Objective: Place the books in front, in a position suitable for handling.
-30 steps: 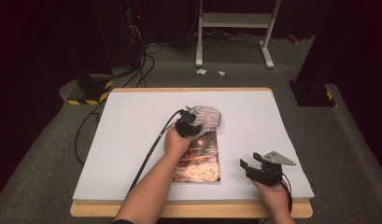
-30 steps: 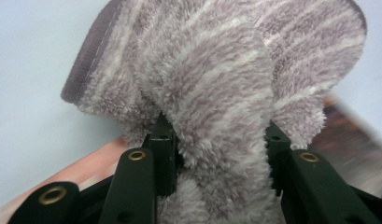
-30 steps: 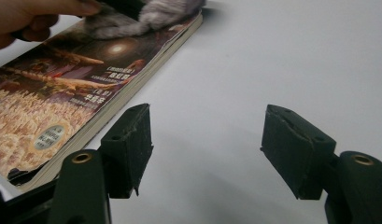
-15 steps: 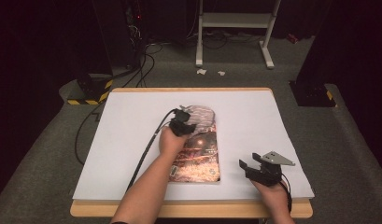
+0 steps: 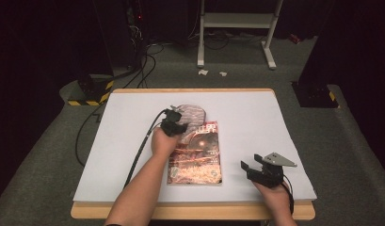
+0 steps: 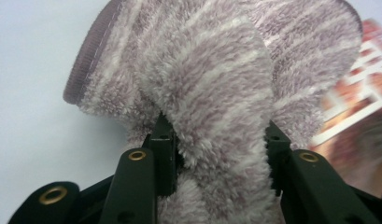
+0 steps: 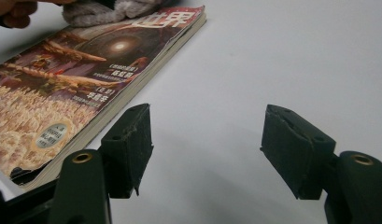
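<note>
Fluffy mauve-striped cloth [image 6: 226, 93] bulges between the clenched jaws of the left gripper [image 5: 174, 123], lying at the far left corner of the magazine [image 5: 196, 153] and partly on the white table [image 5: 256, 122]. Dragged on, the plush pile could snag the cover edge and shift the magazine, or slip free. Near and to the right, the right gripper [image 5: 256, 168] rests released with nothing between its jaws.

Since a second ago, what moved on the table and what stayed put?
The left hand-held gripper, shut on the fuzzy striped cloth, slid a little to the left in the high view, dragging the cloth leftward so more of the magazine cover shows. The magazine stayed where it was, and the right hand-held gripper stayed put, open and holding nothing.
</note>
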